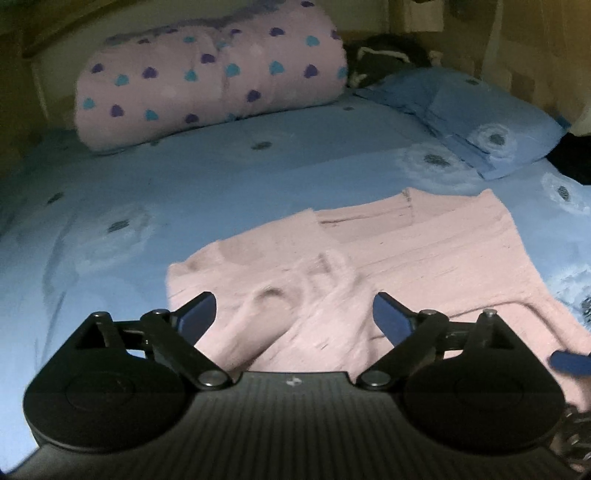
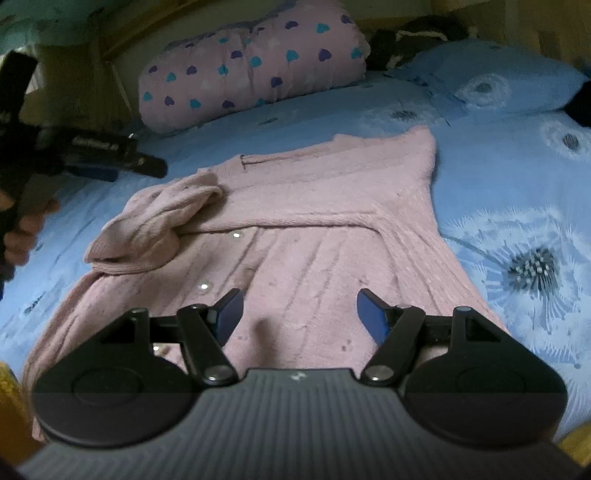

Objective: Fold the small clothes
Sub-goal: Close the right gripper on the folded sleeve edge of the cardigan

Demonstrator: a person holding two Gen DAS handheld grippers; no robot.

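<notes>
A small pink knitted cardigan (image 2: 314, 229) lies flat on the blue bed sheet (image 2: 498, 177), with one sleeve (image 2: 162, 218) folded over its front and pearl buttons showing. It also shows in the left wrist view (image 1: 388, 254). My right gripper (image 2: 297, 314) is open and empty, just above the cardigan's lower part. My left gripper (image 1: 293, 317) is open and empty, above the folded sleeve (image 1: 295, 295). The left gripper also shows at the left of the right wrist view (image 2: 110, 162), beside the cardigan. A blue fingertip of the right gripper shows at the right edge of the left wrist view (image 1: 569, 363).
A rolled pink quilt with blue and purple hearts (image 1: 207, 81) lies at the back of the bed. A blue pillow (image 1: 480, 114) lies at the back right, with dark clothing (image 1: 388, 55) behind it. A wooden headboard (image 1: 55, 33) runs along the far side.
</notes>
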